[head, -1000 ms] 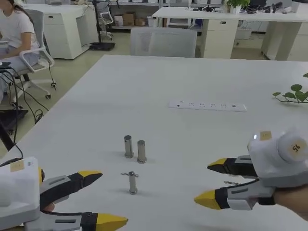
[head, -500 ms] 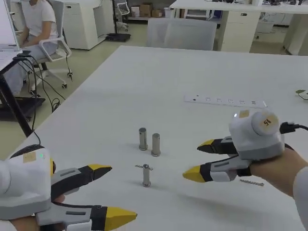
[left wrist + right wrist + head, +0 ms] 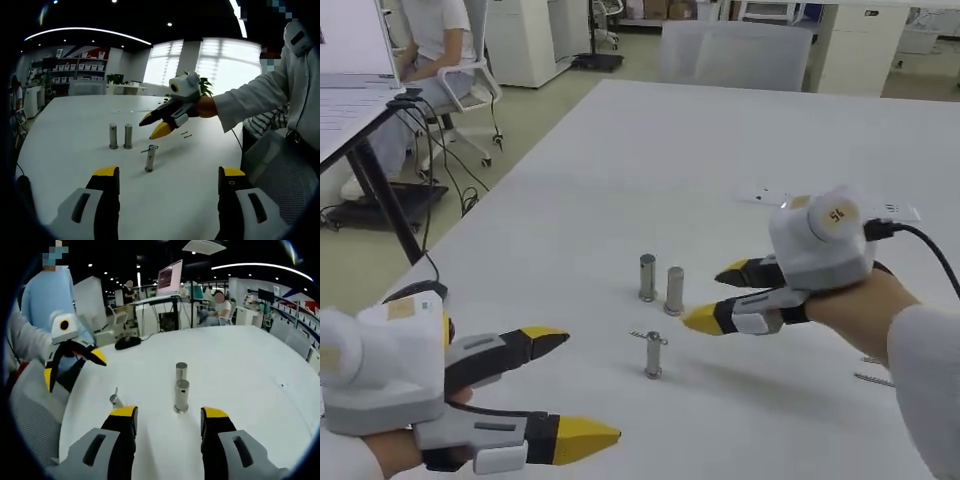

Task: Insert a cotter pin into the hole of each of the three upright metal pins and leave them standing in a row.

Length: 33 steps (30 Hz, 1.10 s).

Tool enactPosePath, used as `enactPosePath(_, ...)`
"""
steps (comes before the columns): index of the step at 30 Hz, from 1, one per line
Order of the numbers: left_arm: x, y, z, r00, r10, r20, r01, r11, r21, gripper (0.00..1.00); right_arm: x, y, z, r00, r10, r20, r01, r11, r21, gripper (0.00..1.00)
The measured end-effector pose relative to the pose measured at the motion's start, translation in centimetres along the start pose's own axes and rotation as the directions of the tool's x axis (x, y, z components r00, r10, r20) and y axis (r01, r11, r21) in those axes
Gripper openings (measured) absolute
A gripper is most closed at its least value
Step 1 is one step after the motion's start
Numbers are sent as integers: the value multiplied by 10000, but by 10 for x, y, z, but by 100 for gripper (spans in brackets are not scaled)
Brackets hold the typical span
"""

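**Right jaws lined up on the bare pins, nothing gripped**

My right gripper (image 3: 705, 297) has its jaws apart and empty, hanging just beside the two bare metal pins (image 3: 674, 290). In the right gripper view the nearer pin (image 3: 181, 396) stands in line with the gap, which I read as setting up to steady it. My left gripper (image 3: 590, 388) is also wide open, held low near the front, clear of the work. Between the two grippers stands the third pin (image 3: 654, 358), with a cotter pin (image 3: 648, 338) through its top, so I judge one of three done. Spare cotter pins (image 3: 186, 134) lie on the surface (image 3: 620, 180) near my right hand, apart from the uprights.
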<state>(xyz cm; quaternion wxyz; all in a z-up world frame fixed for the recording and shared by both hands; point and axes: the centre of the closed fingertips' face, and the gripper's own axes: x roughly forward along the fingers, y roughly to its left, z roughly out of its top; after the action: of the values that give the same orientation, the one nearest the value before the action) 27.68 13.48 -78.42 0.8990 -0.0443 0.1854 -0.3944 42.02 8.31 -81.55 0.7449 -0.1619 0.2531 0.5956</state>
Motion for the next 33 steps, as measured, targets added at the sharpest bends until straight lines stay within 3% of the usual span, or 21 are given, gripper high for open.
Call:
enactPosePath(13, -6, 6, -1, 9999, 121, -70, -121, 9999, -8, 80, 31, -5, 8, 9997, -119, 216, 118, 9999, 33, 36)
enactPosePath(24, -7, 8, -4, 9999, 95, -89, -95, 9999, -35, 80, 40, -3, 9, 9998, -99, 164, 103, 9997, -234, 22)
enactPosePath(29, -7, 8, -3, 9999, 116, -94, -116, 9999, -49, 80, 38, -12, 7, 9991, -424, 73, 427, 9976, -544, 15)
enactPosePath(33, -7, 7, -3, 9999, 117, -122, -117, 9999, -56, 79, 38, -10, 7, 9992, -406, 40, 407, 9970, -652, 15)
